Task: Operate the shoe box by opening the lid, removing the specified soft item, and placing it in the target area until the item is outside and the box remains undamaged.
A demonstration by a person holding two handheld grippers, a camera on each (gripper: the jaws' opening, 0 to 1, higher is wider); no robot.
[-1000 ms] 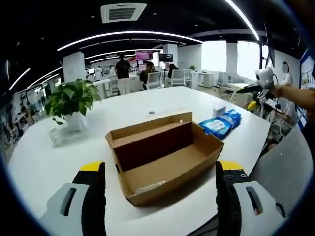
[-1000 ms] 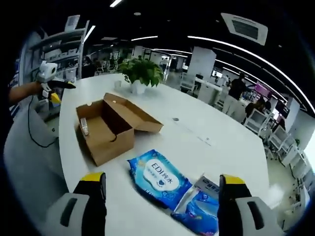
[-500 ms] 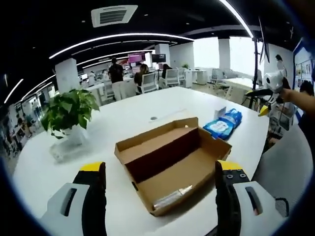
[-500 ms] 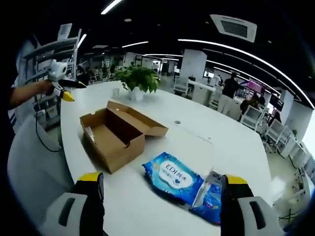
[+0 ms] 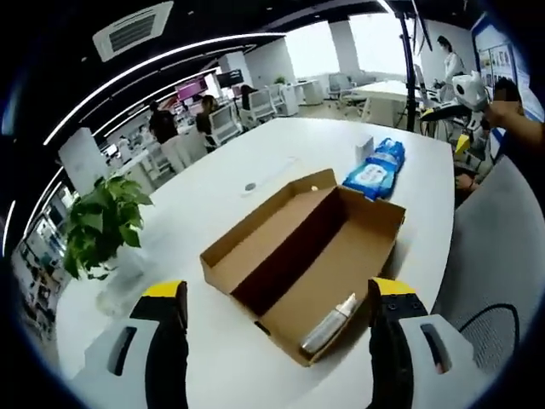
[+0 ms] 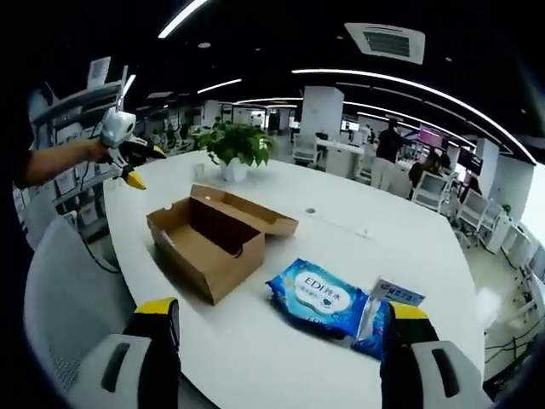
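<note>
- our left gripper point(image 5: 268, 336) hangs wide open and empty, just short of the open shoe box point(image 5: 306, 256).
- our right gripper point(image 6: 277, 341) is equally spread, empty.
- the blue wipes pack point(image 6: 322, 295) lies beside the shoe box, ahead of the right gripper.

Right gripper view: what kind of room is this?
Most likely an open-plan office. A large white table holds the cardboard shoe box and a potted plant; behind them stand rows of desks with white chairs, under long ceiling light strips and a ceiling air vent.
</note>
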